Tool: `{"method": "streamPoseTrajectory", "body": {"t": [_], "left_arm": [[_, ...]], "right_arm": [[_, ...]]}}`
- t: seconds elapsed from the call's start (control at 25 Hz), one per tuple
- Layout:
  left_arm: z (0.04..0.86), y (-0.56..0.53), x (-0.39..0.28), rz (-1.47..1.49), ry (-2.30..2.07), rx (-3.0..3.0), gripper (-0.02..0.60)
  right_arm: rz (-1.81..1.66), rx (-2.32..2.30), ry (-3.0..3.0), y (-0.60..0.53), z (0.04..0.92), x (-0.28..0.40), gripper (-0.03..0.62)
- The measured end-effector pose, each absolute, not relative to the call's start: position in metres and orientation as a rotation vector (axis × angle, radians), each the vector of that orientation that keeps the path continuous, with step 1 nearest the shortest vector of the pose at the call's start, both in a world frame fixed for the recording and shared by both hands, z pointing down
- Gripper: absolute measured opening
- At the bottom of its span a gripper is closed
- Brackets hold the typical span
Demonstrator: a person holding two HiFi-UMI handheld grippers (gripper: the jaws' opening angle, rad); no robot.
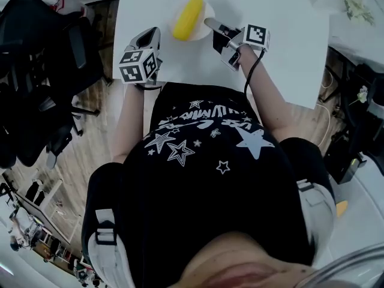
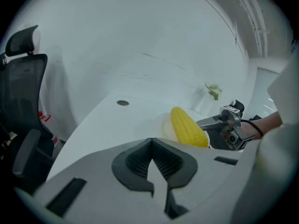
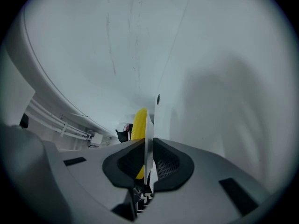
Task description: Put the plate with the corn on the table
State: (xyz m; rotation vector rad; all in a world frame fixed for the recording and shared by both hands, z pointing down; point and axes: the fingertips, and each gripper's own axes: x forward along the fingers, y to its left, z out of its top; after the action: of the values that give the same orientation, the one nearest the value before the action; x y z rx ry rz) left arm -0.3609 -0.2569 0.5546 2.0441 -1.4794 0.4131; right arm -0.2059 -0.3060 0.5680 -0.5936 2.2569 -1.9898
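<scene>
A yellow corn cob lies on a small white plate over the far middle of the white table. My right gripper is shut on the plate's right rim. In the right gripper view the plate runs edge-on between the pads, with the corn behind it. I cannot tell whether the plate touches the tabletop. My left gripper hangs over the table's near left part, a little left of the plate, shut on nothing. The left gripper view shows its jaws together, and beyond them the corn and plate.
A black office chair stands left of the table. A small round disc is set in the tabletop on the far left. A sprig of dried plant lies beyond the plate. A second white surface adjoins on the right.
</scene>
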Motion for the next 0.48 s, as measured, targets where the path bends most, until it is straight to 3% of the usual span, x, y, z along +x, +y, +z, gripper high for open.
{"method": "streamPoseTrajectory", "body": {"t": [0.48], "left_arm": [[0.582, -0.281, -0.366, 0.461, -1.332, 2.101, 0.005]], "right_arm": [[-2.032, -0.699, 2.145, -0.314, 0.592, -0.220, 0.037]]}}
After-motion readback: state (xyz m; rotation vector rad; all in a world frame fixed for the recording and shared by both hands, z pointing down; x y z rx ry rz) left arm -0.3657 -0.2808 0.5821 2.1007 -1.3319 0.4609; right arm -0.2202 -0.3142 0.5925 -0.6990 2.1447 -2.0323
